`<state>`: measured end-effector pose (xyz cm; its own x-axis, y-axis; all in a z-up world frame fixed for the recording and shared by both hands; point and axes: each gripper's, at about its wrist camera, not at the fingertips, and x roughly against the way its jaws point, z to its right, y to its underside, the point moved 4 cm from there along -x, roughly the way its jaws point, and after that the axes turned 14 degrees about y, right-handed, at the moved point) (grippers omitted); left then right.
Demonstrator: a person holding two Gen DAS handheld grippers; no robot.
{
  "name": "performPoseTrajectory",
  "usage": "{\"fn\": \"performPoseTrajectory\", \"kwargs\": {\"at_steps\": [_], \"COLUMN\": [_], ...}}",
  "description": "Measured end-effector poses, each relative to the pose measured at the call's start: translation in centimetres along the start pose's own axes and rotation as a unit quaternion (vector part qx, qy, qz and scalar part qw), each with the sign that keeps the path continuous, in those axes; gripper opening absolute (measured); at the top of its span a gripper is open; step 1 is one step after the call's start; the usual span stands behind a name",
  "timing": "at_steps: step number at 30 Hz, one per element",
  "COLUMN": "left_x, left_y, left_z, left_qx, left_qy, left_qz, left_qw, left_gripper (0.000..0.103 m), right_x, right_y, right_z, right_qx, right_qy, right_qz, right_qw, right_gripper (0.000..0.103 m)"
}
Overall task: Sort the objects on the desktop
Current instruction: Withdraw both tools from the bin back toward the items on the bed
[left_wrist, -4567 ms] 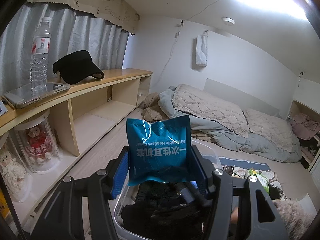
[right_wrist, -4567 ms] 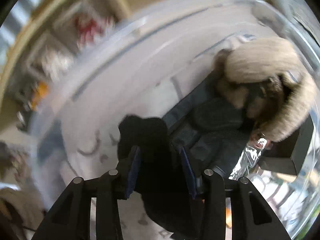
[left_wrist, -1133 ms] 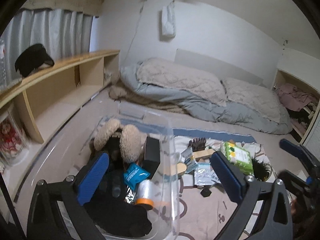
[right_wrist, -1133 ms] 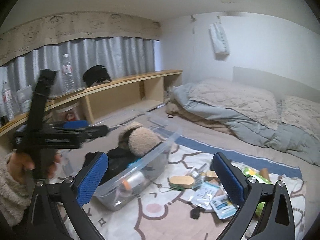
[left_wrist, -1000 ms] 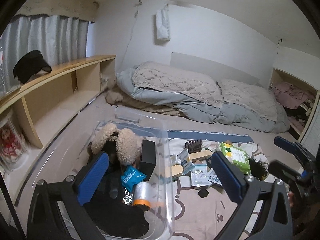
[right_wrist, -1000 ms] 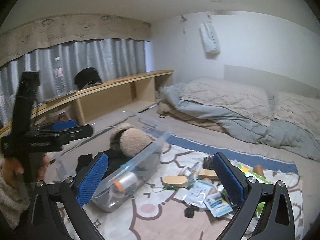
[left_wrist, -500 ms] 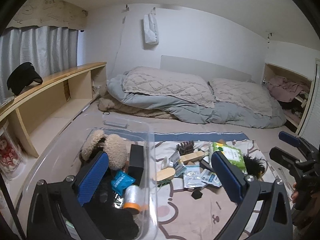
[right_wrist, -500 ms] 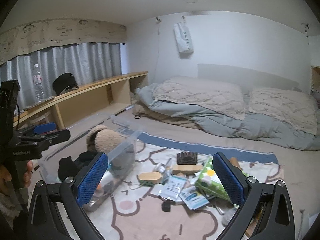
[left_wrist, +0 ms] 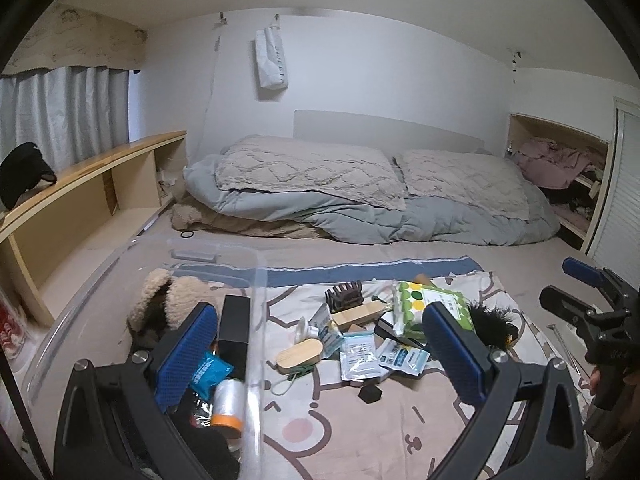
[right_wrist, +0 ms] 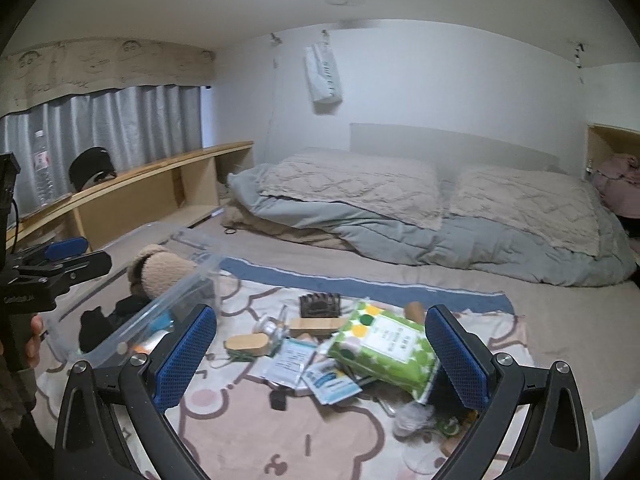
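Observation:
A clear plastic bin [left_wrist: 256,320] sits at the left on a cartoon-print mat [left_wrist: 360,432]. It holds a plush toy [left_wrist: 168,300], a black box [left_wrist: 234,328], a blue packet [left_wrist: 208,372] and a tape roll [left_wrist: 228,400]. Loose items lie on the mat: a green wipes pack [right_wrist: 384,344], a wooden block [right_wrist: 246,342], a dark comb [right_wrist: 320,304] and white sachets [right_wrist: 288,364]. My left gripper [left_wrist: 320,364] is open and empty above the bin's right wall. My right gripper [right_wrist: 320,360] is open and empty above the pile.
A bed with grey and beige quilts [left_wrist: 360,200] fills the back. A long wooden shelf [left_wrist: 80,200] runs along the left wall with a black cap [left_wrist: 20,172]. A cubby with clothes [left_wrist: 560,168] is at the right.
Both grippers have pulled back from the bin and turned right toward the pile. The blue packet and black item held earlier now lie in the bin. Both jaws are wide open.

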<state>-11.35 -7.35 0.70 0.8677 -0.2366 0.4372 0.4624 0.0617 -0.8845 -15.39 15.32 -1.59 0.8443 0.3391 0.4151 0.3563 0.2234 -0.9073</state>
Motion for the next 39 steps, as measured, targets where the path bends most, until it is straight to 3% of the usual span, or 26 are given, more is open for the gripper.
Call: {"fn": "performPoseTrajectory", "kwargs": {"at_steps": [9, 19, 24, 25, 26, 28, 30, 32, 33, 35, 39], "left_x": [-2.7, -6.1, -7.5, -7.7, -7.9, -8.1, -8.3, -8.3, -8.3, -8.4, -8.7], "left_y": [0.8, 1.7, 2.3, 2.4, 2.5, 2.6, 2.7, 2.7, 2.7, 2.7, 2.8], "left_z": [2.4, 4.7, 4.0, 3.8, 3.6, 3.2, 3.1, 3.0, 3.0, 3.0, 3.3], "left_qx": [-0.010, -0.020, -0.010, -0.009, -0.008, -0.007, -0.007, -0.007, -0.007, -0.006, -0.010], "left_qy": [0.021, 0.047, 0.044, 0.043, 0.041, 0.039, 0.038, 0.039, 0.041, 0.046, 0.055], "left_qz": [-0.017, -0.045, -0.059, -0.062, -0.065, -0.068, -0.069, -0.068, -0.068, -0.069, -0.075], "left_qw": [0.9996, 0.9977, 0.9973, 0.9971, 0.9970, 0.9969, 0.9969, 0.9969, 0.9968, 0.9966, 0.9956], "left_gripper": [0.103, 0.103, 0.103, 0.103, 0.103, 0.103, 0.101, 0.101, 0.101, 0.101, 0.097], "right_x": [-1.5, -2.9, -5.0, -5.6, -5.9, -6.9, -8.0, -9.5, -10.2, -11.6, -14.5], "right_y": [1.1, 2.6, 3.7, 4.1, 4.4, 5.1, 6.0, 7.2, 7.7, 8.9, 11.0], "right_z": [3.3, 3.8, 4.9, 5.4, 5.8, 6.7, 7.6, 8.6, 9.0, 9.6, 9.8], "right_qx": [-0.033, -0.004, -0.024, -0.031, -0.033, -0.031, -0.041, -0.062, -0.073, -0.088, -0.098], "right_qy": [0.026, 0.049, 0.040, 0.038, 0.041, 0.069, 0.083, 0.074, 0.070, 0.069, 0.064], "right_qz": [-0.020, -0.047, -0.091, -0.102, -0.108, -0.125, -0.146, -0.179, -0.192, -0.216, -0.255], "right_qw": [0.999, 0.998, 0.995, 0.994, 0.993, 0.989, 0.985, 0.979, 0.976, 0.970, 0.960], "right_gripper": [0.103, 0.103, 0.103, 0.100, 0.088, 0.074, 0.065, 0.045, 0.042, 0.027, 0.018]}}
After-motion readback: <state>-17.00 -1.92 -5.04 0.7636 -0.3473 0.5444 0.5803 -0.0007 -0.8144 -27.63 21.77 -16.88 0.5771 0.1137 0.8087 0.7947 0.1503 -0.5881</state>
